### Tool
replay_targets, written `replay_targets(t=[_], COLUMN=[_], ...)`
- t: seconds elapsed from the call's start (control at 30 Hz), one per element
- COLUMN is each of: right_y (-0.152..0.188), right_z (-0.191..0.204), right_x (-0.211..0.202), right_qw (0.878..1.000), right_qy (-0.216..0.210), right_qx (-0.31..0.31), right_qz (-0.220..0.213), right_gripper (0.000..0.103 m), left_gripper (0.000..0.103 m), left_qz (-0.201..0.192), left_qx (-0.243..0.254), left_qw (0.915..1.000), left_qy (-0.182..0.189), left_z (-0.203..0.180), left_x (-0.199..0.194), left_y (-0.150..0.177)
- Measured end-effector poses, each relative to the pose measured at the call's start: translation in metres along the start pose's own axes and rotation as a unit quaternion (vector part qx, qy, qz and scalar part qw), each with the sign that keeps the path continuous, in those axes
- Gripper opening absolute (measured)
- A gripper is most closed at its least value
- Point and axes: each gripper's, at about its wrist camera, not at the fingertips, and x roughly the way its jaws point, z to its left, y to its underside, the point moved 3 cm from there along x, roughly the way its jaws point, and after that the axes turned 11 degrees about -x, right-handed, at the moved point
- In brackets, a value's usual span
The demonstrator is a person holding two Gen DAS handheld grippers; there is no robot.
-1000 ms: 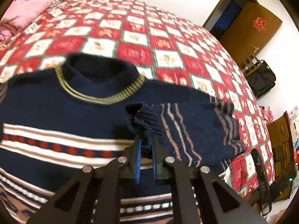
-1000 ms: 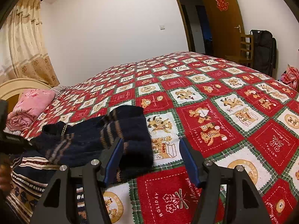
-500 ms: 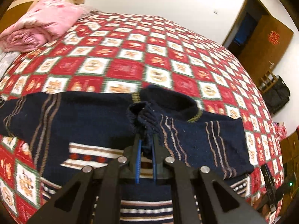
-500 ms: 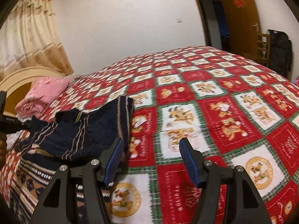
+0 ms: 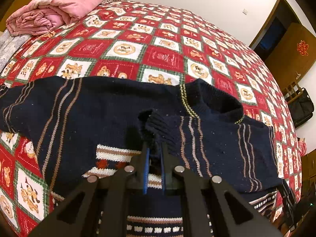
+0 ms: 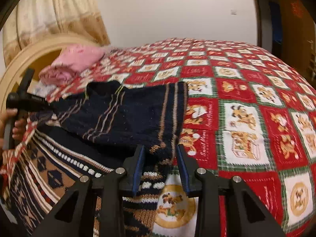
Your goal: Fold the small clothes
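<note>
**Sweater fold: one sleeve across, the rest still to go**

So the navy sweater (image 5: 110, 108) is lying flat on the red patchwork bedspread (image 5: 162, 57), taking up the whole middle and bottom of the left wrist view, collar (image 5: 213, 100) pointing toward the upper right. The left gripper (image 5: 155, 158) has its jaws pinched together on the ribbed cuff (image 5: 156, 126) of one sleeve, and that sleeve is laid across the chest, right of center in the frame. I'd call that the first fold pretty much placed, just not let go of.

The other sleeve (image 5: 25, 102) is spread out toward the left edge of the frame, not folded at all. The patterned hem (image 6: 49, 167) at the lower left of the right wrist view is flat too, so the body hasn't been doubled up.

The right gripper (image 6: 160, 165) has its jaws apart, straddling the edge of the knit at the bottom center of its view. That picture is a bit smeared, so I can't really tell if the pads are touching the fabric or just hanging over it.

My guess at what's left: release the cuff, bring the second sleeve in, then fold the body in half. The pink blanket (image 5: 53, 7) in the upper left isn't in the way.
</note>
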Motion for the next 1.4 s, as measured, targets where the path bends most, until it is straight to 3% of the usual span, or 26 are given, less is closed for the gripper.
replay_targets(t=[0.07, 0.2, 0.3, 0.37, 0.47, 0.57, 0.67, 0.77, 0.83, 0.87, 0.93, 1.0, 1.03, 1.13, 1.23, 1.33, 1.4], right_y=[-0.004, -0.002, 0.021, 0.035, 0.039, 0.033, 0.016, -0.013, -0.027, -0.029, -0.025, -0.012, -0.004, -0.001, -0.003, -0.017, -0.028], right_z=[0.003, 0.022, 0.048, 0.050, 0.034, 0.020, 0.014, 0.027, 0.044, 0.053, 0.064, 0.054, 0.045, 0.032, 0.036, 0.051, 0.063], right_x=[0.004, -0.008, -0.007, 0.000, 0.002, -0.007, -0.026, -0.031, -0.021, -0.011, 0.008, 0.031, 0.037, 0.025, 0.017, 0.002, 0.002], right_qw=[1.000, 0.995, 0.966, 0.953, 0.959, 0.966, 0.980, 0.988, 0.993, 0.992, 0.986, 0.981, 0.981, 0.983, 0.981, 0.988, 0.991], right_qy=[0.013, 0.027, 0.092, 0.122, 0.116, 0.117, 0.113, 0.095, 0.043, 0.038, 0.055, 0.075, 0.066, 0.057, 0.063, 0.045, 0.039], right_qx=[-0.020, -0.099, -0.237, -0.264, -0.231, -0.200, -0.145, -0.119, -0.107, -0.114, -0.142, -0.133, -0.116, -0.092, -0.097, -0.089, -0.088], right_qz=[0.006, 0.018, 0.056, 0.083, 0.113, 0.112, 0.072, 0.024, 0.018, 0.027, 0.062, 0.121, 0.141, 0.145, 0.158, 0.121, 0.098], right_gripper=[0.015, 0.010, 0.010, 0.009, 0.008, 0.008, 0.011, 0.023, 0.023, 0.023, 0.023, 0.023, 0.022, 0.022, 0.023, 0.023, 0.034], left_gripper=[0.010, 0.010, 0.010, 0.011, 0.012, 0.015, 0.015, 0.015, 0.025, 0.029, 0.047, 0.057, 0.058, 0.064, 0.072, 0.073, 0.073], left_qz=[0.002, 0.005, 0.008, 0.018, 0.035, 0.026, 0.021, 0.015, 0.017, 0.021, 0.019, 0.008, -0.003, -0.025, -0.041, -0.047, -0.046], left_qx=[0.000, -0.010, -0.016, -0.019, -0.033, -0.021, -0.012, 0.000, 0.009, 0.016, 0.030, 0.054, 0.074, 0.108, 0.116, 0.107, 0.094], left_qw=[1.0000, 0.9999, 0.9997, 0.9995, 0.9986, 0.9992, 0.9993, 0.9994, 0.9990, 0.9987, 0.9984, 0.9979, 0.9969, 0.9938, 0.9924, 0.9932, 0.9946], left_qy=[0.001, 0.012, 0.018, 0.017, 0.020, 0.020, 0.028, 0.032, 0.039, 0.043, 0.044, 0.034, 0.029, 0.004, -0.006, -0.003, 0.000], left_z=[0.001, 0.008, 0.016, 0.022, 0.032, 0.033, 0.031, 0.027, 0.021, 0.017, 0.012, 0.007, 0.005, 0.011, 0.025, 0.038, 0.045], left_x=[0.003, 0.002, 0.003, 0.010, 0.023, 0.025, 0.023, 0.022, 0.021, 0.020, 0.016, 0.009, 0.003, -0.006, -0.016, -0.023, -0.025], left_y=[0.001, 0.000, -0.001, -0.001, 0.005, 0.010, 0.013, 0.018, 0.023, 0.027, 0.033, 0.039, 0.043, 0.048, 0.051, 0.054, 0.058])
